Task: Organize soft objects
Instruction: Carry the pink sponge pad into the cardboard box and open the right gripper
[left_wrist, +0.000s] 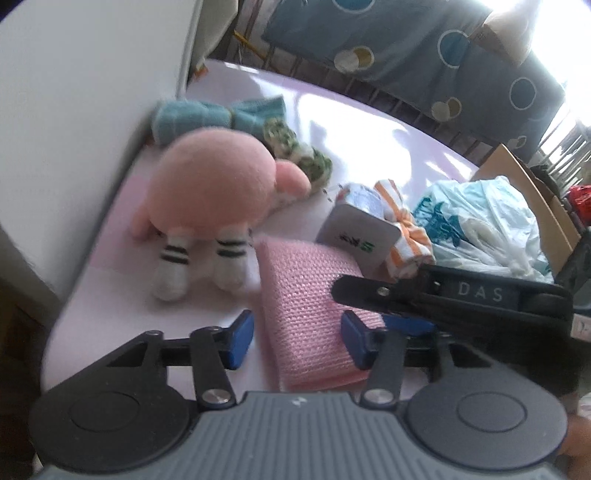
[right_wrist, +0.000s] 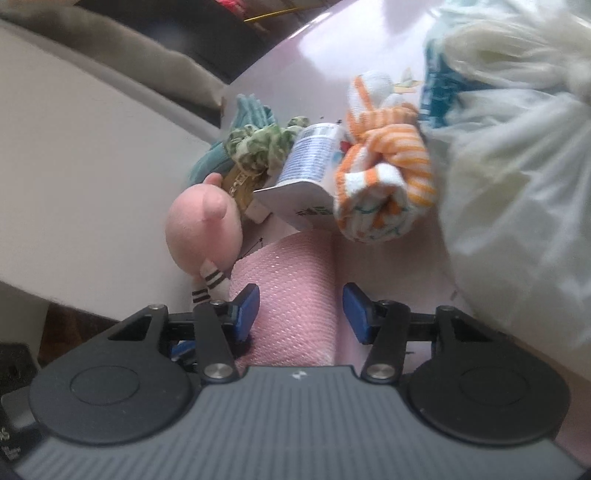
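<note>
A pale pink table (left_wrist: 369, 122) fills both views. Low in the centre lies a folded pink knit cloth (left_wrist: 314, 314). The left gripper (left_wrist: 297, 338) straddles it, jaws part open; contact is unclear. The right gripper (right_wrist: 301, 314) likewise straddles it, its left pad (right_wrist: 247, 312) touching. A pink plush doll (left_wrist: 210, 184) stands upper left.
</note>
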